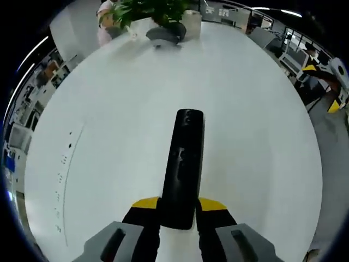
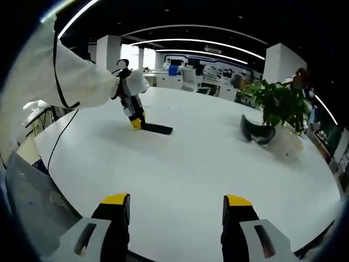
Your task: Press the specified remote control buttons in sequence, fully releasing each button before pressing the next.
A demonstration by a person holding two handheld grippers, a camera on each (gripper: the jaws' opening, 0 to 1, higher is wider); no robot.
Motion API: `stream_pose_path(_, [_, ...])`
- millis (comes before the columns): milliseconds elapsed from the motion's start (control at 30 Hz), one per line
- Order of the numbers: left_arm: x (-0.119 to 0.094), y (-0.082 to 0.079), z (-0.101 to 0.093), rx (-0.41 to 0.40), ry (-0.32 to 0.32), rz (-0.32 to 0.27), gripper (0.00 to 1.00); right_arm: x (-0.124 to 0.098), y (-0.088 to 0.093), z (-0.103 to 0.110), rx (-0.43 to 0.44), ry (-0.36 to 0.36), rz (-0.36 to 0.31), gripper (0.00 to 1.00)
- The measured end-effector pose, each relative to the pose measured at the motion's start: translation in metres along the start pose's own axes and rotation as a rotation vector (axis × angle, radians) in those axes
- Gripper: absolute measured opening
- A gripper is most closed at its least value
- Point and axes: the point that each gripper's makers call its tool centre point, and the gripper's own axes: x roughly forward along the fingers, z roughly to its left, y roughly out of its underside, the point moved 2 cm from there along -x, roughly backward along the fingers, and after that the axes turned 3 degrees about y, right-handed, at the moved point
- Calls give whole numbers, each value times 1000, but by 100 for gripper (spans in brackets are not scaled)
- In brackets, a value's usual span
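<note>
Remote control: black, long and narrow, lying flat on the white table, its near end held between the jaws of the left tongs, its far end pointing toward the table's far side. Faint buttons show on its upper face; which ones cannot be told. In the right gripper view the same remote appears as a dark bar resting on the table, with the left tongs closed on its end and a person's white sleeve above them. Left tongs: yellow-tipped black jaws, narrowed against both sides of the remote. Right tongs: yellow-tipped black jaws, standing wide apart, nothing between them, above the table's near edge and well apart from the remote. Potted plant: green leaves, on the table toward its far right in the right gripper view; seen also at the far edge in the left gripper view. Dark curved object: lying just beside the plant; its kind cannot be told. Background: open office with white pillars and strip ceiling lights.
</note>
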Motion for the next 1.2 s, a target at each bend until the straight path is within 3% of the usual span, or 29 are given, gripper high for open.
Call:
stream_pose_path(433, [1,0,-16,-11,-3,13,24,-2,-3,-1,1,2,-22,67])
stream_pose_path(800, [3,1,-40,9,9,5,24,-3,-5,2,-7,-14,-33,65])
stream_pose_path(1200, [5,0,-72,22,16,21,24,-6,-8,6,7,-48,-46,49])
